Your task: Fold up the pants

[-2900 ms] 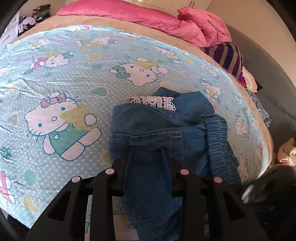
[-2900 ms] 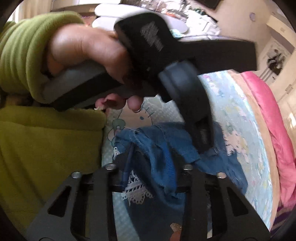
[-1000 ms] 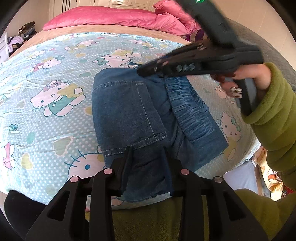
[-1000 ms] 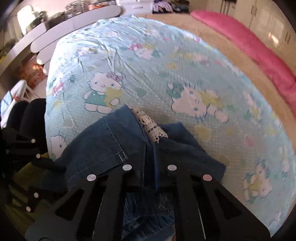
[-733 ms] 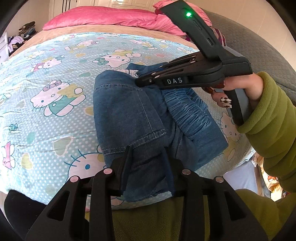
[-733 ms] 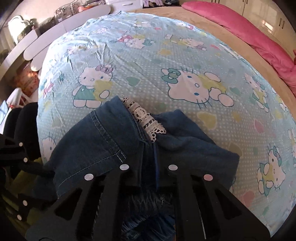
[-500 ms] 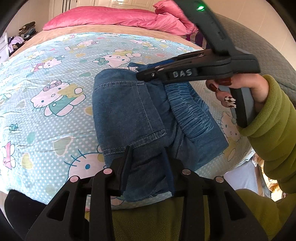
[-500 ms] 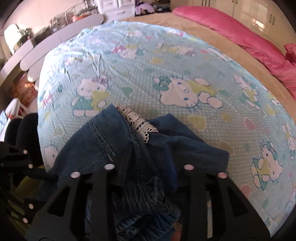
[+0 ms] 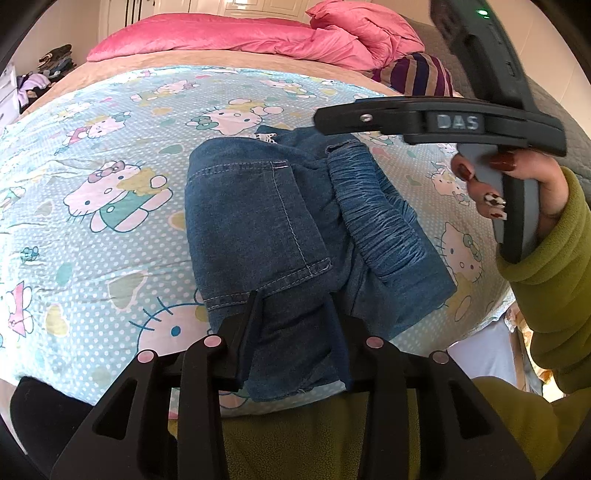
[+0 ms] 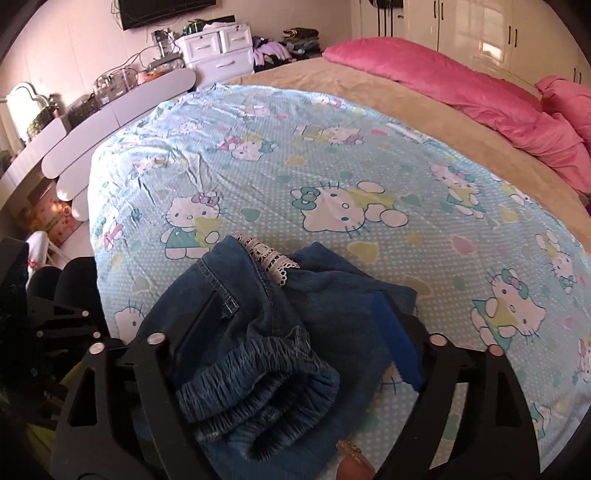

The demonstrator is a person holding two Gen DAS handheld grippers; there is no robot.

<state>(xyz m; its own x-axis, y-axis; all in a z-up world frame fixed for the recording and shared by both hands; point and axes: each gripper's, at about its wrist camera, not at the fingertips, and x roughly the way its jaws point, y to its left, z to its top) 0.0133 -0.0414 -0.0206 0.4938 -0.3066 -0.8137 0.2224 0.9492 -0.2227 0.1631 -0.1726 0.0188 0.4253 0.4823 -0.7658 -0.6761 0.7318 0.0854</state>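
The left tool (image 9: 295, 314) grips the near hem of the pants (image 9: 258, 221), its jaws closed on the denim. The right tool (image 10: 295, 354) stands wide open above the far end of the bundle, holding nothing; its fingers straddle the gathered waistband (image 10: 258, 373) without pinching it.

The pants lie near the bed's front edge on the cartoon-cat sheet (image 9: 110, 147), already folded into a compact, roughly rectangular stack: one leg panel on top, the waistband lying along the right side, a strip of lace trim (image 10: 267, 256) peeking out at the far end. The fold looks nearly done (the layers are a little uneven on the right). What seems left is letting go with the left tool and perhaps squaring the edges.

Beyond the sheet, a pink duvet (image 9: 240, 35) is heaped along the far side of the bed.
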